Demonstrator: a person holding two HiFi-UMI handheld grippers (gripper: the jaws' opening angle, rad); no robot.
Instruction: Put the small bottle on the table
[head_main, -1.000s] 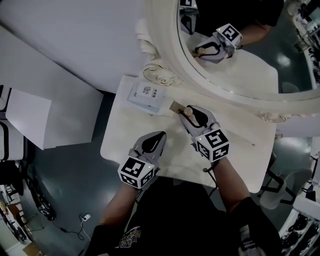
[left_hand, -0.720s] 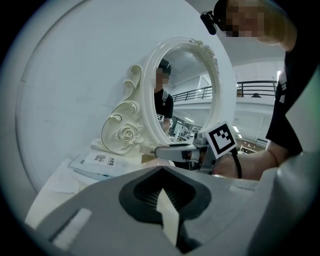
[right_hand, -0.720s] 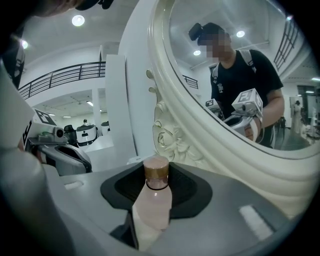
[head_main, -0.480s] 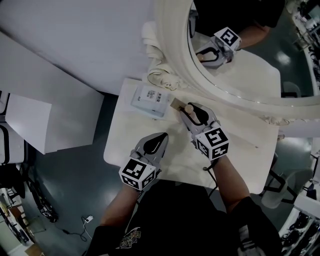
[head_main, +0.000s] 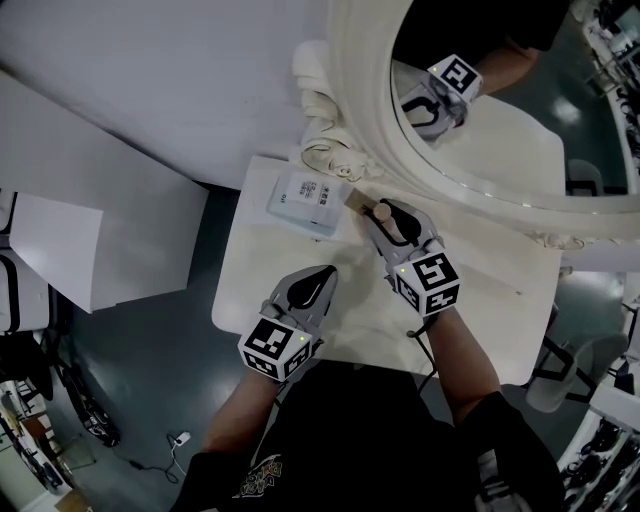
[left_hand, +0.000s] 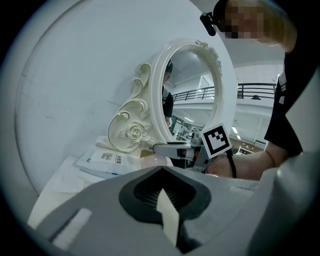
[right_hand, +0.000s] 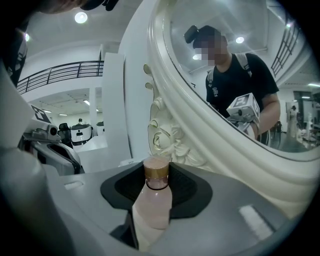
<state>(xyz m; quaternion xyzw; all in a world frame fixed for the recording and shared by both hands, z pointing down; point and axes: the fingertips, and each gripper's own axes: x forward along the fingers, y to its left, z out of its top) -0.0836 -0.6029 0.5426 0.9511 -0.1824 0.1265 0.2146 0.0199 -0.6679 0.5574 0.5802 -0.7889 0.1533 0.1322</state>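
One small bottle (right_hand: 157, 202), pale pink with a gold-brown collar under its cap, is clamped upright between the jaws of the right claw (head_main: 384, 216), which grasps it by the body. In the head view the bottle (head_main: 380, 212) is over the far part of the white surface (head_main: 480, 290), just beside the carved cream frame of an oval mirror (head_main: 362, 120). A printed leaflet packet (head_main: 305, 198) lies flat to its left. The left claw (head_main: 322, 276) is clenched on nothing, jaws pressed together, nearer the person and apart from the bottle.
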